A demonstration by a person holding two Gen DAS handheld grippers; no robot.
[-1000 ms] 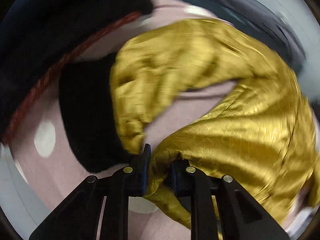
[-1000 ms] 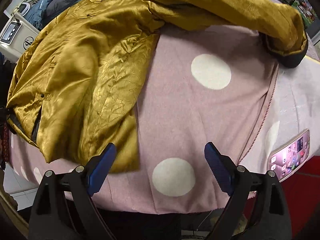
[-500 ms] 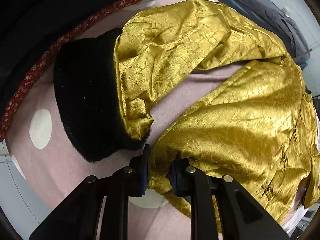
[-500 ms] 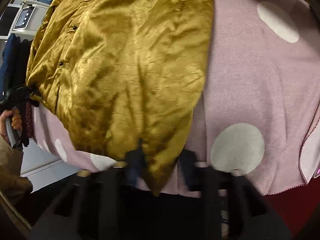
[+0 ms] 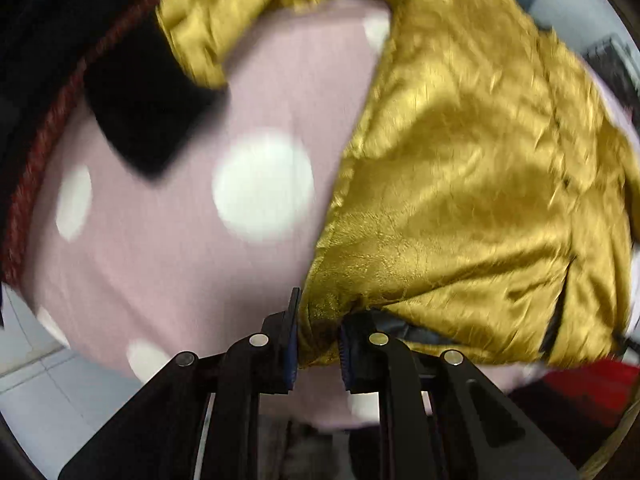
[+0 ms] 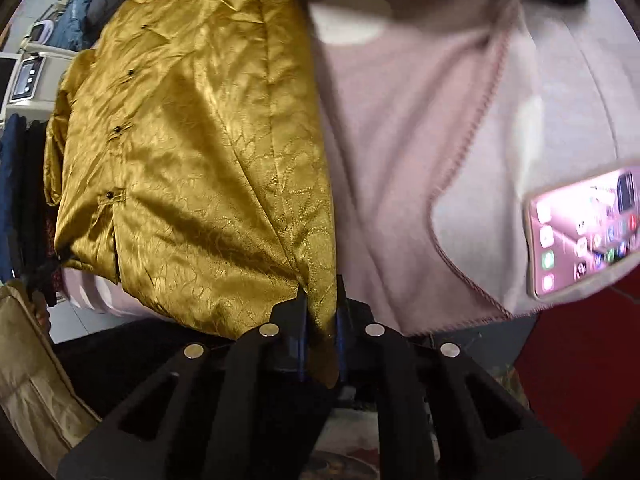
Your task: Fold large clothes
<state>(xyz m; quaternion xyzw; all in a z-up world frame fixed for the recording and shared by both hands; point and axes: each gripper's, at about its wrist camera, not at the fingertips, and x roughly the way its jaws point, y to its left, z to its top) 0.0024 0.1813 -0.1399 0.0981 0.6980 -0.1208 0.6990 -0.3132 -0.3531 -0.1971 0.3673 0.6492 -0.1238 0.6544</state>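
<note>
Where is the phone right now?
In the right wrist view the phone lies screen up at the far right edge, on the pink blanket, apart from the gold jacket.

This looks like a lived-in room at home rather than a workshop. A pink blanket with white dots (image 6: 400, 160) covers the desk, and a phone with a lit screen (image 6: 584, 228) lies on the blanket's right part. Beyond the blanket's far left corner stand a beige appliance with a small display (image 6: 30, 76) and heaped blue and grey clothes (image 6: 96, 4). Pale floor tiles (image 5: 44, 380) show below the blanket's edge.
</note>
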